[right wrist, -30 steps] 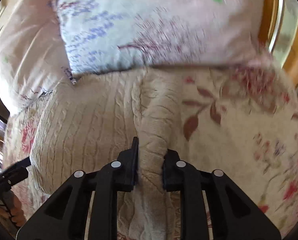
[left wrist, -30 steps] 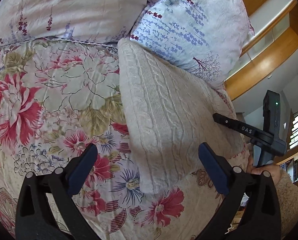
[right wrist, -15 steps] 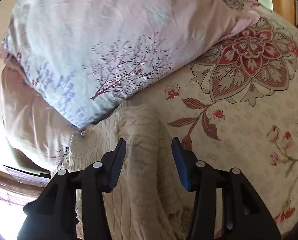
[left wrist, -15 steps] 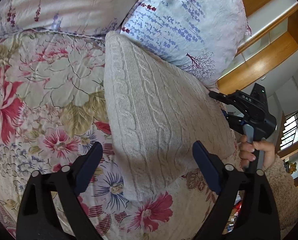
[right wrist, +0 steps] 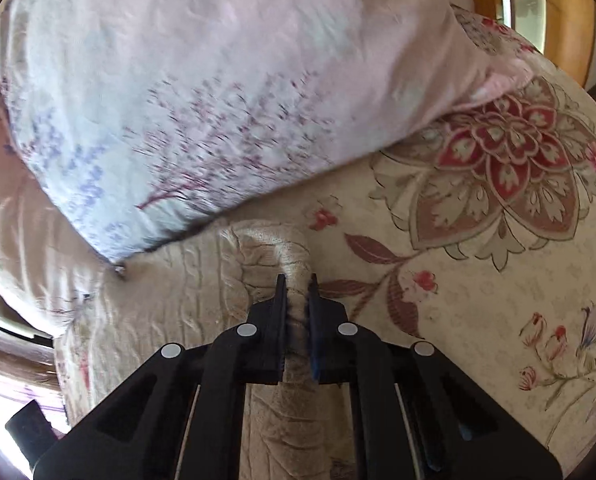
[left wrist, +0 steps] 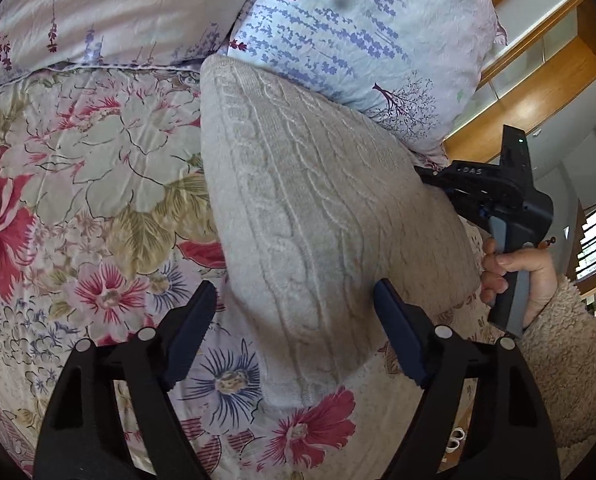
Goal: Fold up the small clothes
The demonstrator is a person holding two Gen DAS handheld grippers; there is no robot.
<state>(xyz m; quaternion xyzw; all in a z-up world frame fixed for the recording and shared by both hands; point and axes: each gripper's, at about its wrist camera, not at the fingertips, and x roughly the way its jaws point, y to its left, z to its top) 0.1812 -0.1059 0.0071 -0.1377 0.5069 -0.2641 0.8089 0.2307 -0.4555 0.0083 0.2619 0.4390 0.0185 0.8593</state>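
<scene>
A cream cable-knit sweater (left wrist: 310,208) lies folded on a floral bedspread (left wrist: 81,168), its far end against the pillows. My left gripper (left wrist: 293,320) is open, its jaws standing either side of the sweater's near end without pinching it. My right gripper (right wrist: 296,300) is shut on a bunched fold of the sweater (right wrist: 269,248) at its far right edge. In the left wrist view the right gripper (left wrist: 494,196) shows at the sweater's right side, held by a hand in a fleece sleeve.
Two pillows lie at the head of the bed: a lavender-print one (left wrist: 354,36) touching the sweater and a pink one (left wrist: 109,8) to its left. A wooden headboard (left wrist: 530,96) stands behind. The bedspread (right wrist: 478,280) stretches to the right.
My right gripper opened, then shut again on a fold at the sweater's edge. My left gripper stayed open and moved in closer over the sweater's near end.
</scene>
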